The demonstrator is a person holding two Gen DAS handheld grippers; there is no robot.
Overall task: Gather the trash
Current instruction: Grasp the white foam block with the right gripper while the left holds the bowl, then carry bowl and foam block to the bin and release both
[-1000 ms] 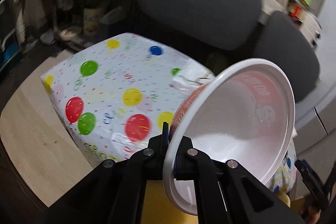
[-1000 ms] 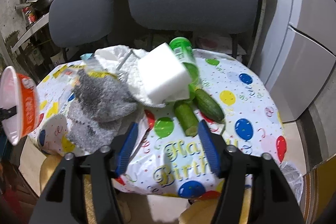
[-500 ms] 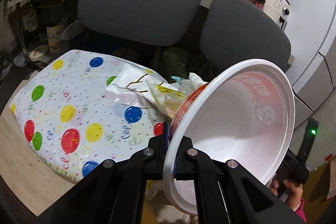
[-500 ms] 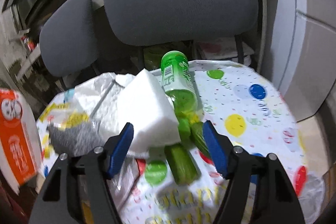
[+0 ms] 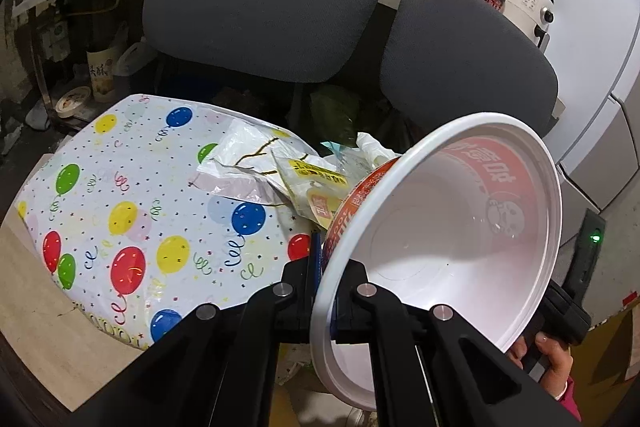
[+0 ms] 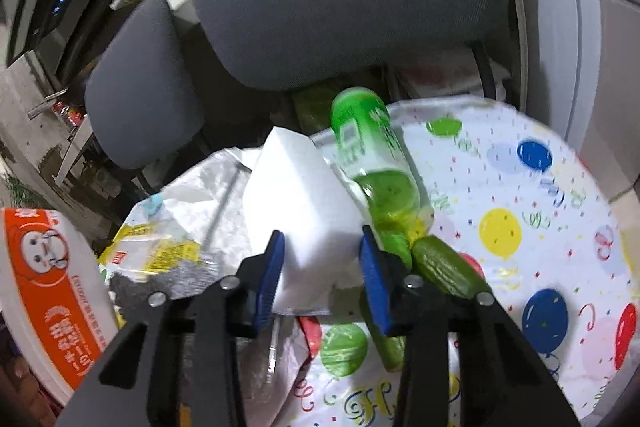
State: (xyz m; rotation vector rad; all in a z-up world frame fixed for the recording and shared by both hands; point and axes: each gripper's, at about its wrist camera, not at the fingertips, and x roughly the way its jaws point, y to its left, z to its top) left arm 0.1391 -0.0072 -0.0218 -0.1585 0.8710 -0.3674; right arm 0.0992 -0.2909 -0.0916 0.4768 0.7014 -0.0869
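At the left, the left gripper (image 5: 325, 291) is clamped tight on the rim of the tilted instant-noodle bowl (image 5: 448, 239) beside the balloon tablecloth (image 5: 132, 195), while the right gripper (image 6: 322, 267), its jaws just closing, brackets the white foam block (image 6: 298, 211) left of the green bottle (image 6: 372, 155).

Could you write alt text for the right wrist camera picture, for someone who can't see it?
The right gripper, jaws just closing, brackets a white foam block on a balloon-print tablecloth. Beside it lie a green bottle and cucumbers; an orange noodle bowl sits at left.
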